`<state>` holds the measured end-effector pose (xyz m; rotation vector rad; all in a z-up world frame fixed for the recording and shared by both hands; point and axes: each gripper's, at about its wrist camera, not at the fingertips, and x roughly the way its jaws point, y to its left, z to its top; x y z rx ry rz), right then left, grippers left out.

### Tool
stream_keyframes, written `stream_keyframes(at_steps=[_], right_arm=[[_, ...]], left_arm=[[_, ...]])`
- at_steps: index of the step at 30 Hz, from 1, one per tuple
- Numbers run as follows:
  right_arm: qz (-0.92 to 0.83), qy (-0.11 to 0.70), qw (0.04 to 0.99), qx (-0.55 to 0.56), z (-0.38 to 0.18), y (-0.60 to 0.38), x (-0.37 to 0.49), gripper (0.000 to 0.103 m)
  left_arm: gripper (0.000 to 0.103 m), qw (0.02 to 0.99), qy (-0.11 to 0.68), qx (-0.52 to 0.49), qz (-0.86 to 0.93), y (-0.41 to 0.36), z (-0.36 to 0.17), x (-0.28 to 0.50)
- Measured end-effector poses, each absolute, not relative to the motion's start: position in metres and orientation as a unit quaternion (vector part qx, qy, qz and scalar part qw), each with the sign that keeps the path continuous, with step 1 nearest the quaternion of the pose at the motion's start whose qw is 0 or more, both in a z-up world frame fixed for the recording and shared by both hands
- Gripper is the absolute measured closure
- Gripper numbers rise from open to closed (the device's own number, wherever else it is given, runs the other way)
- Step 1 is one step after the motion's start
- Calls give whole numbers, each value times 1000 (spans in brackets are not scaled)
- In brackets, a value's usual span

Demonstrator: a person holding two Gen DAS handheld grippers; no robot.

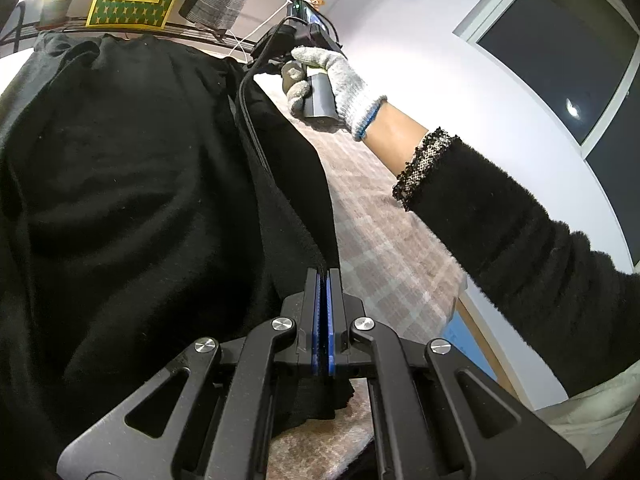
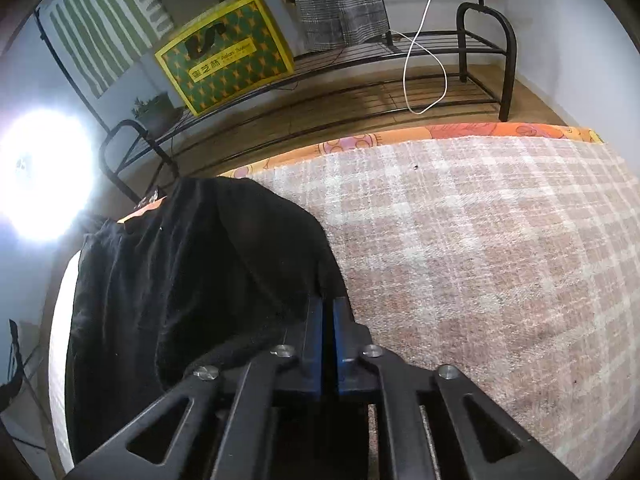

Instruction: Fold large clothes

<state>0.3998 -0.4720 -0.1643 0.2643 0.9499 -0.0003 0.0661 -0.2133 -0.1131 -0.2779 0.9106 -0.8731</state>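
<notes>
A large black garment lies on a pink-and-white plaid blanket on a bed. My left gripper is shut on the garment's right edge, with black cloth pinched between its blue pads. In the right wrist view the same garment drapes over the bed's left side. My right gripper is shut on its edge, cloth between the blue pads. The right gripper's body shows in the left wrist view at the garment's far end, held by a gloved hand.
A black metal rack stands beyond the bed with a yellow-green box, a small plant and a white cable. The plaid blanket spreads to the right. A dark window is on the wall. A bright lamp glares at left.
</notes>
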Motion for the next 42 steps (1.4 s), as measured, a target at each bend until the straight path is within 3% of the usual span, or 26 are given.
stream_keyframes(at_steps=[8, 15, 25, 27, 29, 30, 42], right_arm=[[2, 414, 905, 98, -118, -456, 382, 102], [40, 385, 922, 19, -84, -378, 390, 102], [84, 424, 901, -41, -146, -287, 432, 102], [99, 439, 892, -45, -156, -280, 434, 100], [93, 440, 892, -43, -154, -284, 433, 76], [99, 431, 896, -26, -145, -292, 427, 74], [112, 355, 923, 96, -45, -422, 270, 70]], left_arm=[[103, 798, 416, -146, -410, -210, -110, 57], [103, 805, 407, -197, -385, -178, -113, 51], [103, 811, 438, -227, -313, -135, -147, 61], [103, 813, 440, -224, -309, -134, -150, 62], [103, 817, 441, -217, -303, -137, -152, 61], [103, 819, 440, -214, -301, -140, -149, 61], [103, 852, 400, -189, -280, -141, -122, 23]])
